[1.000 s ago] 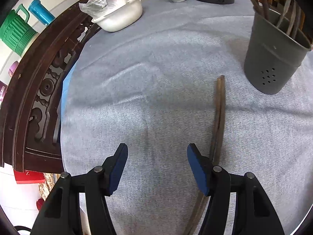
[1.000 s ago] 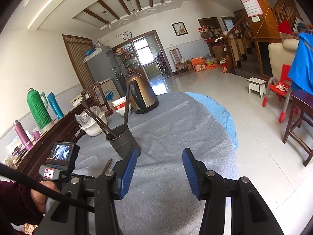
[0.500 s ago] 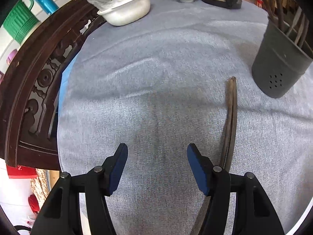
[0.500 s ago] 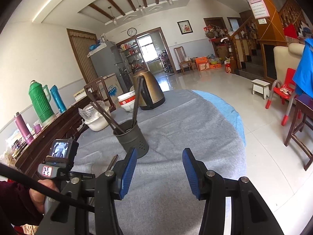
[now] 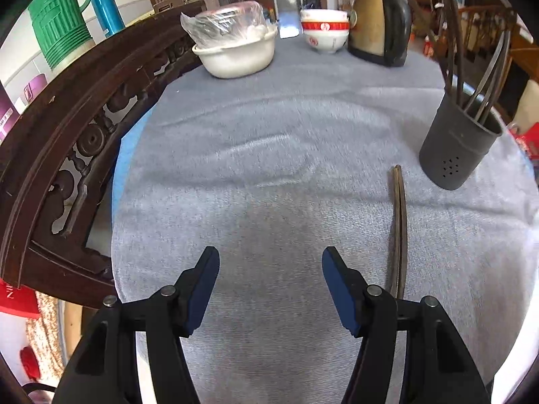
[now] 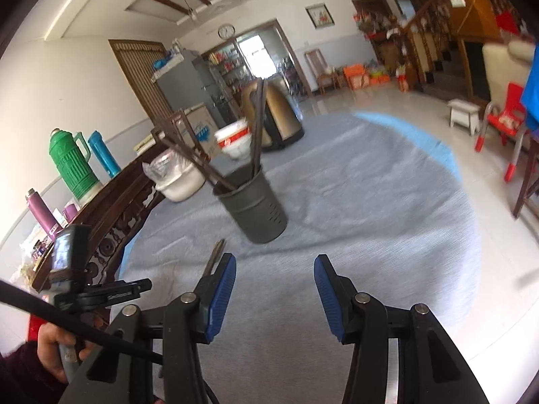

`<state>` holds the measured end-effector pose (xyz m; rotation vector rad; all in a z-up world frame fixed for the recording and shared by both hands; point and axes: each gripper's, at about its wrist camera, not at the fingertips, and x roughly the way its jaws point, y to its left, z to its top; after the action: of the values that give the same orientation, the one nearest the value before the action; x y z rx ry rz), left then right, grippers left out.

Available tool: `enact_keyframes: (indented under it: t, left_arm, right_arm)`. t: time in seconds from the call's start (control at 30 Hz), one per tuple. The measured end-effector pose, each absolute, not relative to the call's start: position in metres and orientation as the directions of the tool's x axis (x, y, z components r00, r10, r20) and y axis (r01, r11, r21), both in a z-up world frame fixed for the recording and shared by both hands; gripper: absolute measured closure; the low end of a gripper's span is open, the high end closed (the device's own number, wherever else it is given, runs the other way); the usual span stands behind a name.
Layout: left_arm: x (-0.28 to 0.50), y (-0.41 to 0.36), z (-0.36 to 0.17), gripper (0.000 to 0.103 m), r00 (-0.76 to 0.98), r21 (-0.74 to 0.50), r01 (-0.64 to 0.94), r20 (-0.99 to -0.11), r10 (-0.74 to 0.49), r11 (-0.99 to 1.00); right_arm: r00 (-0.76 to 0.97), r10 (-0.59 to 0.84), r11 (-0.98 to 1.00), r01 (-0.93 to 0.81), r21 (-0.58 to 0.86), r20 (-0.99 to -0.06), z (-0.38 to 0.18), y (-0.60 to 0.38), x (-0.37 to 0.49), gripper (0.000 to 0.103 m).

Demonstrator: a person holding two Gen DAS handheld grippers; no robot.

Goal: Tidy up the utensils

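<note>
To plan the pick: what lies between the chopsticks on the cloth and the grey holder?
Only bare grey cloth separates chopsticks and holder; the left wrist view shows it.

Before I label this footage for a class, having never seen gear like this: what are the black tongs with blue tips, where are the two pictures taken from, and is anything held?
No robot here: a person carries a hand-held gripper in each hand, each with a fisheye camera looking along its jaws. One picture comes from the left gripper, the other from the right gripper. The blue tips are its grip pads. Both sets of jaws stand open with nothing between them. The right view also shows the person's hand holding the other tool. On the grey tablecloth lie a pair of dark chopsticks, beside a grey utensil holder already holding more. Further back stand a white basin, stacked bowls and a kettle.
</note>
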<state>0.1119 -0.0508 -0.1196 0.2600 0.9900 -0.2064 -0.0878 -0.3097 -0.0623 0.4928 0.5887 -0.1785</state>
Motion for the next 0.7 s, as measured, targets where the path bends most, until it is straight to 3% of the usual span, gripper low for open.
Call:
enact_keyframes:
  t: [0.13,0.2,0.5,0.7]
  left_arm:
    - [0.113,-0.034,-0.122,0.039,0.537,0.090,0.309,-0.838,-0.095,0.947]
    - [0.114,-0.025,-0.127,0.039,0.526,0.071,0.314,-0.843,-0.111,0.947]
    - [0.112,0.014,-0.142,0.039,0.495,-0.015,0.312,-0.851,-0.176,0.950]
    - [0.108,0.024,-0.145,0.039,0.484,-0.040,0.319,-0.852,-0.199,0.947]
  right_arm:
    - [0.782,0.030,0.870,0.286,0.402,-0.622,-0.074,-0.287,-0.055,0.052]
    - [0.756,0.053,0.883,0.269,0.384,-0.652,-0.079,-0.272,-0.037,0.064]
    - [0.608,0.111,0.894,0.284,0.346,-0.786,-0.115,-0.240,0.046,0.068]
    - [0.557,0.124,0.897,0.291,0.333,-0.821,-0.130,-0.229,0.078,0.070]
